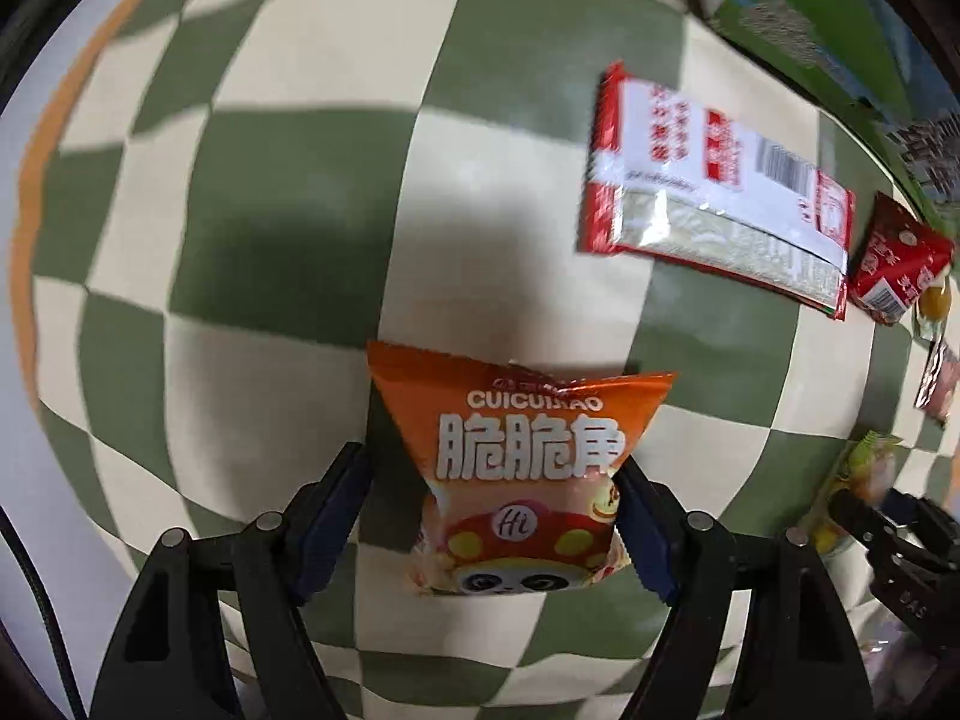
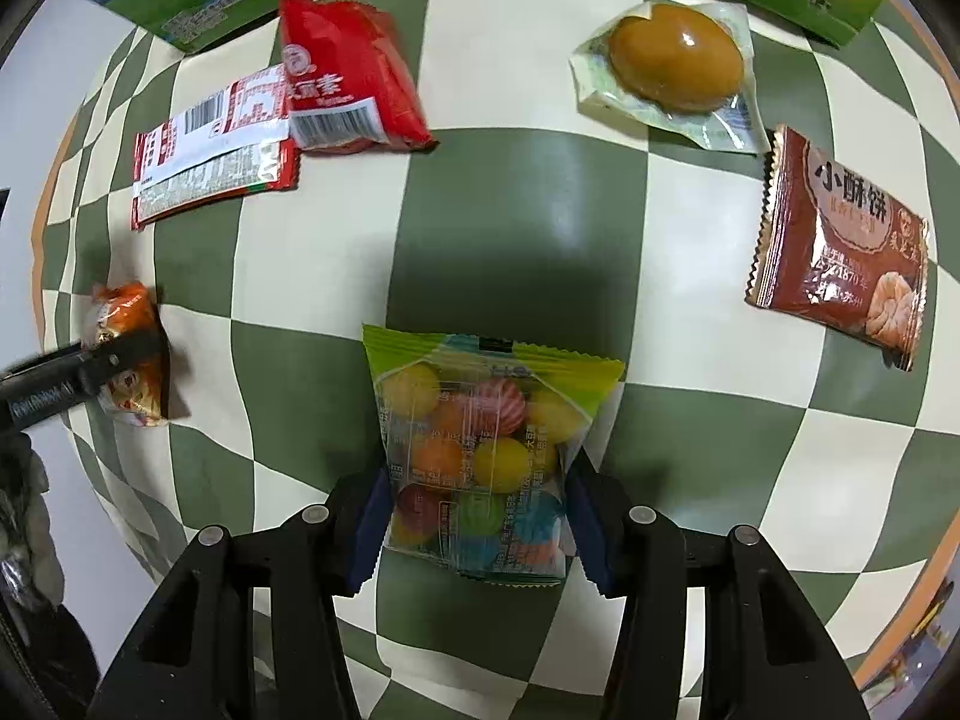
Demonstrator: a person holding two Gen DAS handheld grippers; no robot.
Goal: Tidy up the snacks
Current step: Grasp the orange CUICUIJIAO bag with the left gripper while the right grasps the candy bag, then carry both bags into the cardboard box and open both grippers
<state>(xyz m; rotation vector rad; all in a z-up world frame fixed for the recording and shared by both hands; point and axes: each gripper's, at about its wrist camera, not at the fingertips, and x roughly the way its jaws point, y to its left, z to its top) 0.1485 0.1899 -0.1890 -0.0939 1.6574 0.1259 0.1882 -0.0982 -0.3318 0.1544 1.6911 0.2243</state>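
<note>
Your left gripper straddles the orange crisp bag, jaws apart; your right gripper pinches the candy bag mid-cloth, ready for sorting

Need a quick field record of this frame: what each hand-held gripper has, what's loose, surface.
left hand-held gripper: around orange chip bag, right finger touching, left finger apart
right hand-held gripper: closed on candy bag
loose: braised egg pack, brown biscuit pack, red snack pack, red-white flat pack
surface: green-and-cream checked cloth
</note>
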